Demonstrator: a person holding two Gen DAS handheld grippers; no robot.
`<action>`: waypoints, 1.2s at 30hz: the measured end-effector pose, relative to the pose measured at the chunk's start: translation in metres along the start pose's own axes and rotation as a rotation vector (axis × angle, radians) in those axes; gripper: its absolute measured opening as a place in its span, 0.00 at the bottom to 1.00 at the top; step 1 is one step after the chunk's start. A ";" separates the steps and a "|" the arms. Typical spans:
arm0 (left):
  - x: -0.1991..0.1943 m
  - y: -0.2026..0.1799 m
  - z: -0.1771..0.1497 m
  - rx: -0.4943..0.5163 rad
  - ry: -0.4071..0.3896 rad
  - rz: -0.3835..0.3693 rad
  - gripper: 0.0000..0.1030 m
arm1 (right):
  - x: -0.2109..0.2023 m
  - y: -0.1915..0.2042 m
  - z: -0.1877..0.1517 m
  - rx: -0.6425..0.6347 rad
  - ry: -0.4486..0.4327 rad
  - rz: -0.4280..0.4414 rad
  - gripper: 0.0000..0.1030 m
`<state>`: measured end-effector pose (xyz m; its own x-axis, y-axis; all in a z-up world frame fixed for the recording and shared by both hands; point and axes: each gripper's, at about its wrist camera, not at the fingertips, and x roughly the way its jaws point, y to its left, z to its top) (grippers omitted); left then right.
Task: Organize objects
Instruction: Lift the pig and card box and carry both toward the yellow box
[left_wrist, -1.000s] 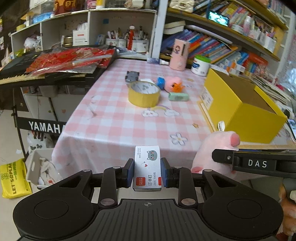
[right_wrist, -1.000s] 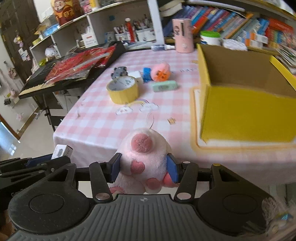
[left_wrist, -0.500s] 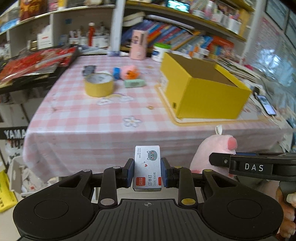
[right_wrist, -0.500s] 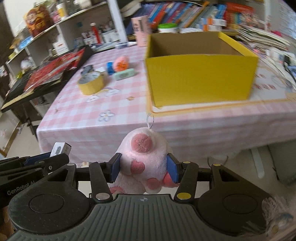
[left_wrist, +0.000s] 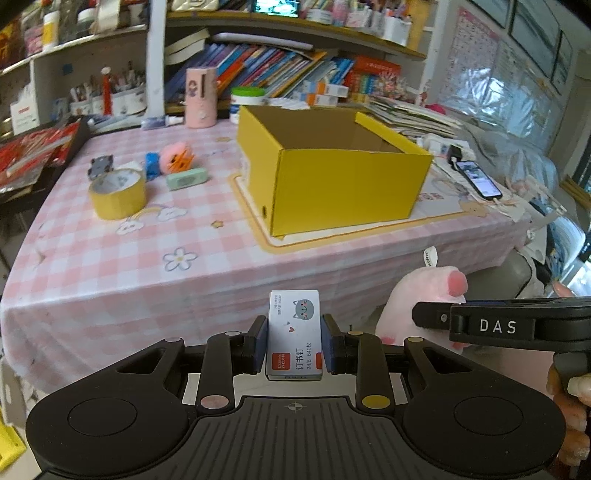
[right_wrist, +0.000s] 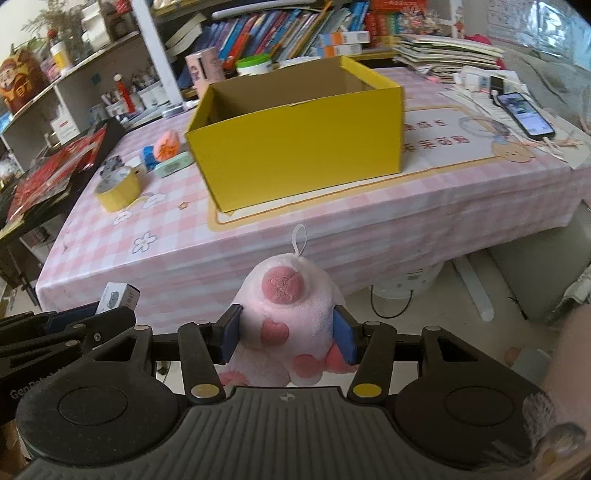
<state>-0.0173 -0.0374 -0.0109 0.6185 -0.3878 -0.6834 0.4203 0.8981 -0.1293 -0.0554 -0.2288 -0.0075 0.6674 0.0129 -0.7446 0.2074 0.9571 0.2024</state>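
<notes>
My left gripper (left_wrist: 294, 347) is shut on a small white staple box (left_wrist: 294, 332) with a grey cat print, held in front of the table's near edge. My right gripper (right_wrist: 288, 338) is shut on a pink plush toy (right_wrist: 288, 317) with a white loop on top, also off the table's front edge. The plush (left_wrist: 421, 295) shows to the right in the left wrist view, the staple box (right_wrist: 116, 297) to the left in the right wrist view. An open, seemingly empty yellow cardboard box (left_wrist: 332, 170) (right_wrist: 299, 144) stands on a mat mid-table, beyond both grippers.
On the pink checked tablecloth (left_wrist: 192, 236), left of the box, lie a yellow tape roll (left_wrist: 117, 194), a green eraser (left_wrist: 186, 178), an orange-pink toy (left_wrist: 177, 158) and a blue piece (left_wrist: 151, 164). A phone (left_wrist: 476, 179) lies at the right. Shelves of books stand behind.
Both grippers swung rightwards along the table front with their loads still held. The yellow box went from the right edge of each view to the middle.
</notes>
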 end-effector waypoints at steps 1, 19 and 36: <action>0.001 -0.002 0.001 0.005 -0.002 -0.002 0.27 | -0.001 -0.002 0.001 0.003 -0.002 -0.002 0.48; 0.011 -0.024 0.019 0.067 -0.033 -0.023 0.27 | -0.003 -0.022 0.012 0.029 -0.034 -0.018 0.48; 0.031 -0.034 0.075 0.114 -0.141 -0.029 0.27 | 0.011 -0.033 0.070 0.000 -0.129 -0.017 0.48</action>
<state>0.0373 -0.0957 0.0267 0.6885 -0.4451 -0.5725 0.5067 0.8601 -0.0593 -0.0046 -0.2802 0.0227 0.7504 -0.0404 -0.6598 0.2194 0.9567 0.1910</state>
